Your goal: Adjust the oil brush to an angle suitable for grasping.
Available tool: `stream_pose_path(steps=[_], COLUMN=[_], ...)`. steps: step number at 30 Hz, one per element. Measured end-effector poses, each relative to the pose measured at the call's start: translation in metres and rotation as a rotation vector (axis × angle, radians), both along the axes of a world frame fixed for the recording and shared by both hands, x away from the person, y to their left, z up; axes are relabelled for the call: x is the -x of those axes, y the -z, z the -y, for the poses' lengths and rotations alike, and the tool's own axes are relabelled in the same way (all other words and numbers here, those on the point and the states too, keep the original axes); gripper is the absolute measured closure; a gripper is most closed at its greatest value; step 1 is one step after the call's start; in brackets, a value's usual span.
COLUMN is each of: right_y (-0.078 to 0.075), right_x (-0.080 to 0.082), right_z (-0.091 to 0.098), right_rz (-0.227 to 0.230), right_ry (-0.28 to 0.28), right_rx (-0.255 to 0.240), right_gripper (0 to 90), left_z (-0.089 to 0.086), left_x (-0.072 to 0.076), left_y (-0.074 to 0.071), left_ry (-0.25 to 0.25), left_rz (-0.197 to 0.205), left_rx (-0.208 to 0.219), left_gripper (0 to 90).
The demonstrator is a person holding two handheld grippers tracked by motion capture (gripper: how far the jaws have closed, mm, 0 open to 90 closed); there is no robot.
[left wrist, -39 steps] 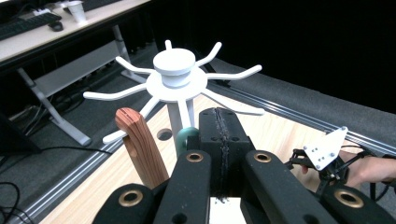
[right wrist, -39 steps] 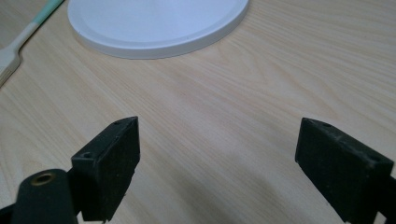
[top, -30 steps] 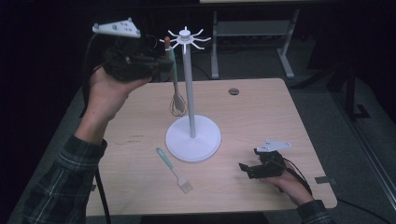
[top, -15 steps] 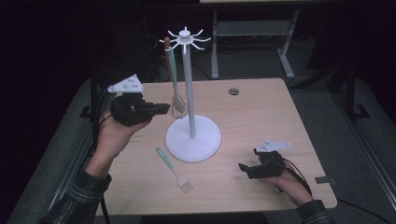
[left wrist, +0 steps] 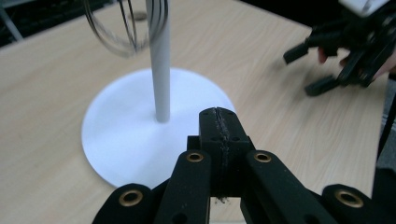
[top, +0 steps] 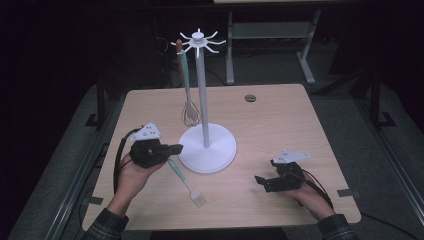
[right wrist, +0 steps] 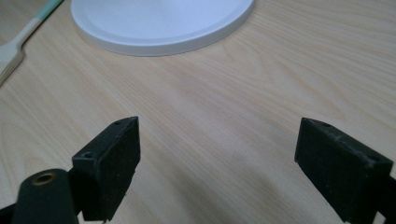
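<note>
Fingers on the left gripper are squeezed together, empty, above the brush; next, open and grab it.

Wood-grain table (matt); smooth white stand

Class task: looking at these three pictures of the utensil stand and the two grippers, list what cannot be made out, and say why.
- Brush handle, high view: its upper end is hidden under the left gripper.
- Whisk, left gripper view: cut off by the top edge and blurred.
- Stand, right gripper view: base cut off by the top edge.
- Small dark disc on the table, high view: too small to identify.
</note>
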State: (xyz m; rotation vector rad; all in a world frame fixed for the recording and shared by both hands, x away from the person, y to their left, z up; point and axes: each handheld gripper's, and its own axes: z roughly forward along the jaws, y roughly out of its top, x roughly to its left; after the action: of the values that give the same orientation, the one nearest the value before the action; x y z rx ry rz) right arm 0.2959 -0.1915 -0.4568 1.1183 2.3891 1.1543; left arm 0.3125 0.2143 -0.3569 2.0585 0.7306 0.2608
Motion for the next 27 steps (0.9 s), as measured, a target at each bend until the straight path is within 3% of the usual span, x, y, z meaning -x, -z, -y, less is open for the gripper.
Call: stream_pose_path(steps=[7, 15, 19, 27], right_y=[0.001, 0.001, 0.0, 0.0], right_x=[0.001, 0.001, 0.001, 0.0], right_z=[-0.001, -0.002, -0.001, 0.0], right_rz=[-0.001, -0.002, -0.004, 0.0], right_ry=[-0.009, -0.008, -0.004, -0.003], right_rx=[0.007, 0.005, -0.006, -0.009], right_gripper=[14.3, 14.2, 14.2, 14.2], left_z=[0.011, 0.027, 0.033, 0.041], left_x=[0.006, 0.007, 0.007, 0.014], left_y=[0.043, 0.078, 0.091, 0.102], left_ry=[0.019, 0.048, 0.064, 0.103], left_rz=[-0.058, -0.129, -0.157, -0.206], left_rx=[-0.007, -0.065, -0.091, -0.134], left_gripper=[89.9, 89.9, 90.0, 90.0])
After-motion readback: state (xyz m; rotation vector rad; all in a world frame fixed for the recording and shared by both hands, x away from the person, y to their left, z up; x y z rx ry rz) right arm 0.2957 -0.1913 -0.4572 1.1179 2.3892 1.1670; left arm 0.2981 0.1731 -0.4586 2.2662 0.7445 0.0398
